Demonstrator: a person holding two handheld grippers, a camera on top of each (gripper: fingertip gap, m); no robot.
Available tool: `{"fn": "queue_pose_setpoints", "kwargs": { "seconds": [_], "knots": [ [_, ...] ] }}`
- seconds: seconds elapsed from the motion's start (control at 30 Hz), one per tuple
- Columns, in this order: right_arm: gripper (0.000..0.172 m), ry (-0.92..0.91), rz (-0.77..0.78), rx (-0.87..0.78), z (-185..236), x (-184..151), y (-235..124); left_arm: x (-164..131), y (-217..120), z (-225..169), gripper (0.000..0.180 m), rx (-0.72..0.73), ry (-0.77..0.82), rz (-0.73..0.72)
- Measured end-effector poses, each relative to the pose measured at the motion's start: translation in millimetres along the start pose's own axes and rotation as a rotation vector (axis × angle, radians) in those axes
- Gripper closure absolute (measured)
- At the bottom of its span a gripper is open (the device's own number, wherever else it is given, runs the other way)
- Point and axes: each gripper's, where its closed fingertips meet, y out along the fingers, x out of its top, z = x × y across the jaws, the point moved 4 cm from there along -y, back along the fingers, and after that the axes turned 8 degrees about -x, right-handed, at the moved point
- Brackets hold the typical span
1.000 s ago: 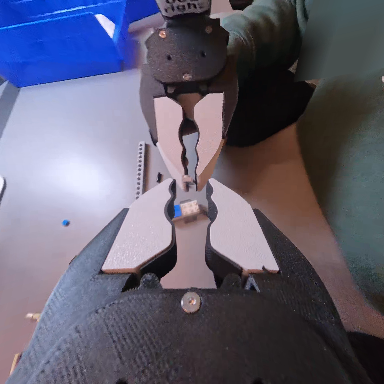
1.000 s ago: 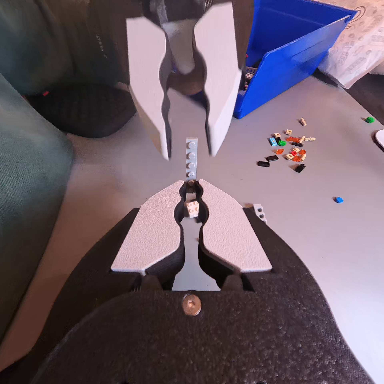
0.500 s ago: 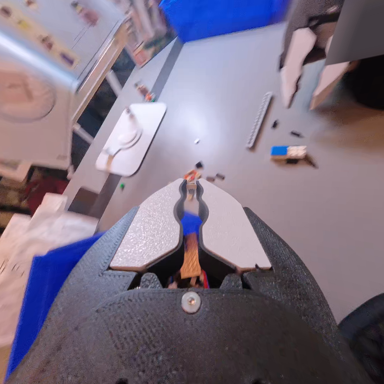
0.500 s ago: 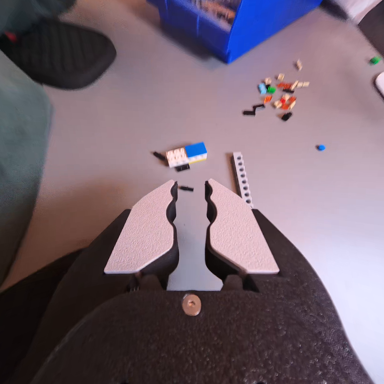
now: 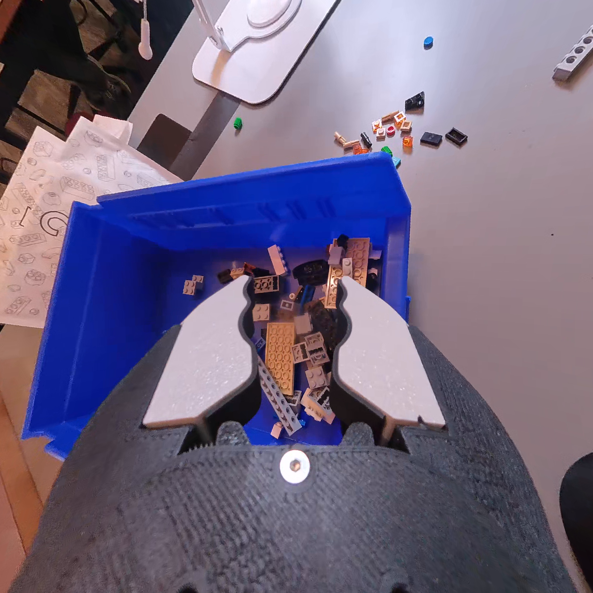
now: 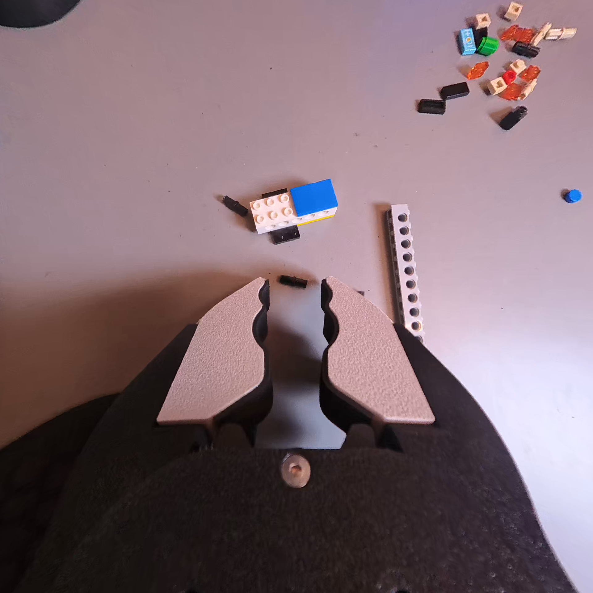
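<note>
Blue bin [image 5: 80, 288] of mixed toy bricks on grey table [image 5: 481, 256] | white patterned bag [image 5: 48, 192] beside bin | white flat stand base [image 5: 256, 57] beyond | loose small pieces [image 5: 401, 131] scattered | white-and-blue brick assembly [image 6: 293, 207], grey holed beam [image 6: 405, 269], black pin [image 6: 293, 281] on table

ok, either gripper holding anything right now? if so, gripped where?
Nothing held. The left gripper is open above the blue bin of bricks; the right gripper is open over the table, a black pin lying untouched by its tips.
</note>
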Motion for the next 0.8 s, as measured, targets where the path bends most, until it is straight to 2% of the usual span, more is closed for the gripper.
{"fn": "queue_pose_setpoints", "kwargs": {
  "seconds": [0.13, 0.23, 0.33, 0.47, 0.57, 0.63, 0.73, 0.8],
  "knots": [
    [0.142, -0.007, 0.010, -0.005, 0, 0, 1, 13, -4, -12, 0.135, -0.033, 0.039, -0.067],
    [0.144, -0.016, 0.019, -0.013, 0, 0, 2, 42, -1, -56, 0.149, -0.214, 0.112, -0.203],
    [0.144, -0.019, 0.012, -0.014, 2, 3, 4, 62, 26, -113, 0.149, -0.431, 0.195, -0.240],
    [0.138, 0.018, -0.021, -0.010, 12, 16, 5, 68, 81, -159, 0.145, -0.521, 0.358, -0.159],
    [0.133, 0.115, -0.022, -0.040, 16, 29, 12, 75, 108, -175, 0.142, -0.597, 0.356, -0.127],
    [0.125, 0.114, 0.021, -0.065, 16, 28, 21, 80, 119, -179, 0.136, -0.627, 0.369, -0.129],
    [0.136, 0.088, -0.002, -0.053, 15, 29, 21, 85, 125, -184, 0.127, -0.711, 0.412, -0.166],
    [0.140, 0.065, -0.011, -0.059, 11, 26, 19, 85, 125, -189, 0.130, -0.771, 0.446, -0.187]
  ]
}}
